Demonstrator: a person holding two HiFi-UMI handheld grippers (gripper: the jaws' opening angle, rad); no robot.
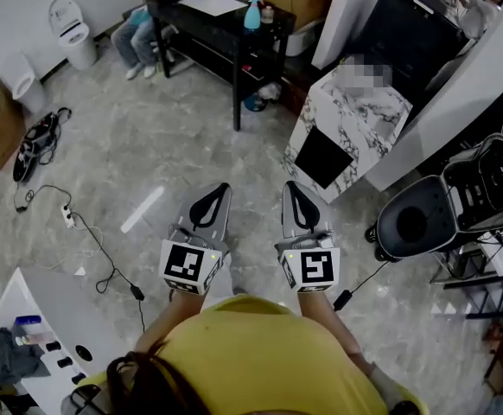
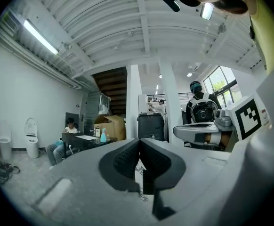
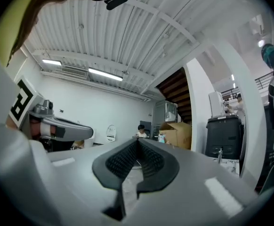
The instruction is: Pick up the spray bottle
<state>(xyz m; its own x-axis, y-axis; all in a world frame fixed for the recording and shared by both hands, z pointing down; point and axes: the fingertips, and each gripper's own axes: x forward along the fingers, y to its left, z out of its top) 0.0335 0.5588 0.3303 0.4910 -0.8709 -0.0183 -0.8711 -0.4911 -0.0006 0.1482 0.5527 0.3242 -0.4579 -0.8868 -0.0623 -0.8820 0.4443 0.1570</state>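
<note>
The light-blue spray bottle [image 1: 252,13] stands on a black table [image 1: 201,26] far across the room. It shows small in the left gripper view [image 2: 103,135] and the right gripper view [image 3: 161,138]. I hold both grippers level at waist height, side by side, pointing toward that table and well short of it. My left gripper [image 1: 219,188] [image 2: 140,140] has its jaws together with nothing between them. The right gripper [image 1: 295,187] [image 3: 137,141] is shut and empty too.
A person [image 1: 139,33] sits at the table's left end. A marble-topped counter [image 1: 355,111] stands ahead to the right, with a black chair-like unit [image 1: 433,214] beyond it. Cables and a power strip [image 1: 68,217] lie on the grey floor at left. A white bench [image 1: 27,314] is near left.
</note>
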